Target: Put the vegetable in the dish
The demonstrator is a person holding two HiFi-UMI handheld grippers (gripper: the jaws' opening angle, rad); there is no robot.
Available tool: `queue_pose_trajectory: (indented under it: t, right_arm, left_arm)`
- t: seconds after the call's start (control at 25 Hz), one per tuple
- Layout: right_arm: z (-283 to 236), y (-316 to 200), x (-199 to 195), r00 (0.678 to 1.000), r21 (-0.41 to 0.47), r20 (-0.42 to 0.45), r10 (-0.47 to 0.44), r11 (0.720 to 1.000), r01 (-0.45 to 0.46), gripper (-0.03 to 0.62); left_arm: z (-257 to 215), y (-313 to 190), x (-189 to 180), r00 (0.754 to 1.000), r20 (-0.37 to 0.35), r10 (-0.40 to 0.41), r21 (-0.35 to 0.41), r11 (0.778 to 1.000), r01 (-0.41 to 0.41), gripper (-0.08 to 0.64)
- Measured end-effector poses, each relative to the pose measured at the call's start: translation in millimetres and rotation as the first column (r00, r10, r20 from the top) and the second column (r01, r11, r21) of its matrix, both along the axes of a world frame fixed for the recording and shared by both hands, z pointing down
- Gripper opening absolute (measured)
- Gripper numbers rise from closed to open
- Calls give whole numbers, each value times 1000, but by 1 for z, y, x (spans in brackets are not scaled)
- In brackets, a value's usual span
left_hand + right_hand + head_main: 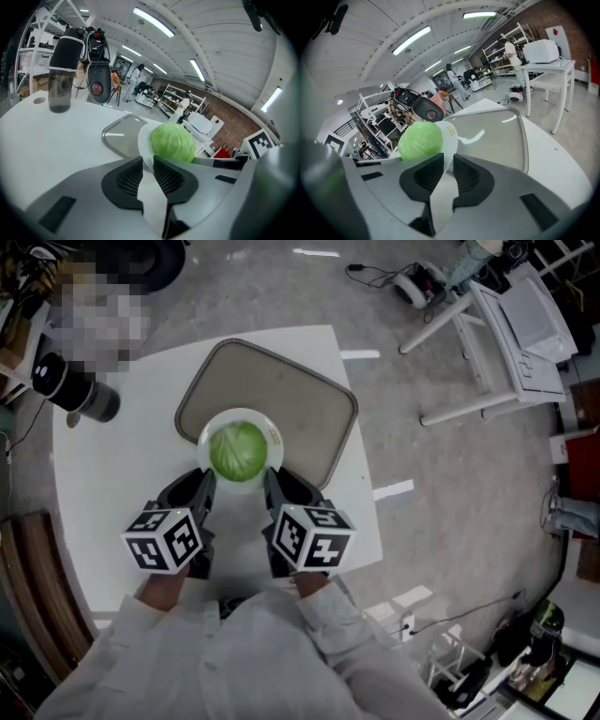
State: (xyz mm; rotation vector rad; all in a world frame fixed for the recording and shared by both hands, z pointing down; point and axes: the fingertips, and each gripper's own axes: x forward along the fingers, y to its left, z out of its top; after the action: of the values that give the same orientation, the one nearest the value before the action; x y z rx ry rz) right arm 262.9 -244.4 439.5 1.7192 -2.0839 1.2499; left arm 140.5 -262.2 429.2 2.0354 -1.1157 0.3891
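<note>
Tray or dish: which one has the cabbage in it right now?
The round white dish, its rim pinched by the left gripper and the right gripper, carries the cabbage. The bigger grey rectangular tray has no vegetable on it.

The cabbage [237, 451] covered most of the dish's [273, 439] inside, and the dish hid the part of the tray [309, 409] beneath it. Whether the dish rested on that tray or hung above it could not be told. At the dish's near rim, the stretches pinched in the left tongs [208, 479] and right tongs [272, 482] were out of sight. Nearer than the dish, the marker cubes [167, 538] hid most of the hands [165, 589], and the sleeves [347, 624] covered the desk's [103, 484] near edge. Far beyond the dish, the people [138, 77] were too small to make out.
</note>
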Motion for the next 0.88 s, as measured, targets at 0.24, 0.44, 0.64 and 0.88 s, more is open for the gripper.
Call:
queue_pose_trajectory:
  t: [0.24, 0.44, 0.64, 0.88]
  right_arm:
    - [4, -32, 21, 1000, -5, 3, 15, 1000, -15, 71]
    - [22, -61, 42, 999, -21, -1, 32, 999, -32, 71]
    - [38, -79, 56, 999, -37, -19, 32, 999, -33, 71]
    - [47, -90, 66, 999, -58, -38, 22, 998, -24, 71]
  left_arm:
    - [2, -36, 22, 1000, 18, 18, 22, 1000, -18, 60]
    - [20, -67, 43, 999, 28, 22, 17, 1000, -22, 60]
    - [37, -84, 57, 999, 36, 28, 3, 1000, -28, 60]
    - [50, -97, 67, 999, 33, 24, -24, 999, -23, 60]
